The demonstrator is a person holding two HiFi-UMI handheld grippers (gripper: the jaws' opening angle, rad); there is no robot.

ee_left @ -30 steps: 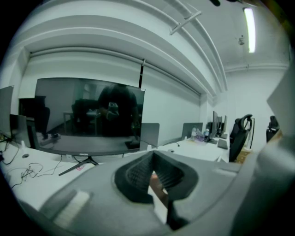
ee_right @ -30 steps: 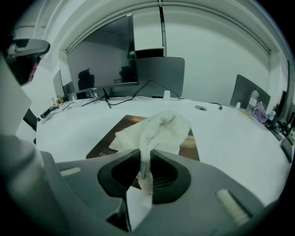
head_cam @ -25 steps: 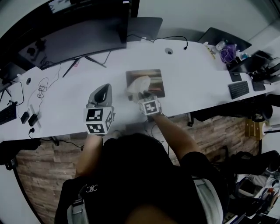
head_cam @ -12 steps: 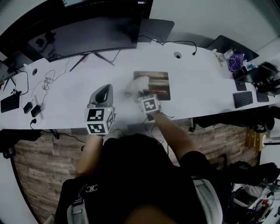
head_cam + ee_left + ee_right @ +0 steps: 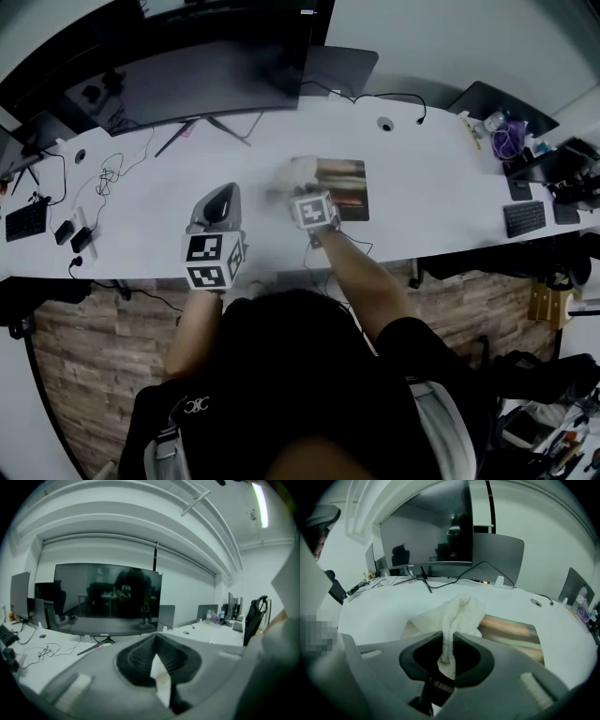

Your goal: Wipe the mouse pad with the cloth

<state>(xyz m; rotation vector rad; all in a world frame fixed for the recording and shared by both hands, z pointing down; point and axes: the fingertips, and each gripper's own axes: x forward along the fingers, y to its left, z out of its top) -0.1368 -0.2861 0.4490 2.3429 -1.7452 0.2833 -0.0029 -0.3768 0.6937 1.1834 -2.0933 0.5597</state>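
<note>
Pinching a bunched fold of the white cloth [image 5: 461,613], the right gripper [image 5: 449,637] has its fingers clamped on it. The rest lies over the left end of the mouse pad [image 5: 513,632] on the counter [image 5: 379,609]. The cloth looks soft, light and limp, so a gathered fold gives the surest hold. The left gripper [image 5: 155,639] has its fingers together, holding nothing.

The cloth [image 5: 461,611] is white and fluffy. The mouse pad [image 5: 511,631] shows blurred brown and orange bands. The worktop [image 5: 131,211] is white, the monitor [image 5: 187,84] at upper left black. The marker cubes [image 5: 211,260] bear black-and-white squares. The floor [image 5: 75,375] at lower left is brown planking.
</note>
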